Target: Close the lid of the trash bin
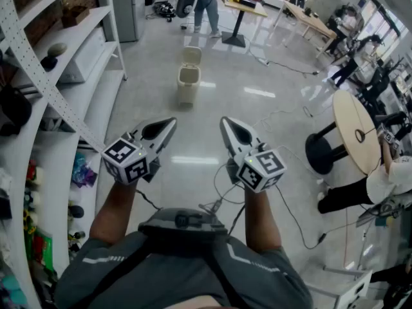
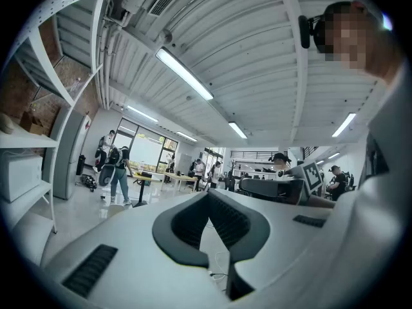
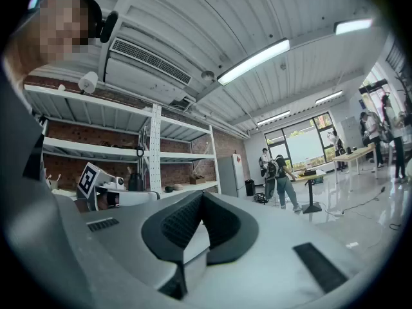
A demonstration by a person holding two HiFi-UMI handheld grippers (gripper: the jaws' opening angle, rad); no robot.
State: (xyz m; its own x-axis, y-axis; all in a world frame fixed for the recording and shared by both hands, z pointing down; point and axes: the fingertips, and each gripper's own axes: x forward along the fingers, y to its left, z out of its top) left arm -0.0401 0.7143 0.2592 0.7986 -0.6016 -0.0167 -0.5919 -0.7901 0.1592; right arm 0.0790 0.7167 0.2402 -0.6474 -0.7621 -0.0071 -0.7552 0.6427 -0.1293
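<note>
While both grippers are held up in the air, the small cream plastic trash bin (image 1: pixel 188 84) stands on the shiny grey floor (image 1: pixel 257 108), well ahead of them. Its flat cream lid (image 1: pixel 192 55) is tipped up, so the bin is open.

The left gripper (image 1: pixel 170 122) is well short of the bin and a bit to the left of it. Its fingers (image 2: pixel 183 224) are pressed together at the tips and hold nothing. The right gripper (image 1: pixel 226 121) is well short of the bin too, a bit to the right of it. Its fingers are also closed, with nothing between them.

Left of the bin is a tall white metal shelf rack (image 1: pixel 84 82). Far behind the bin, a person in blue jeans (image 1: pixel 206 8) stands by a yellow-topped table (image 1: pixel 248 6).
</note>
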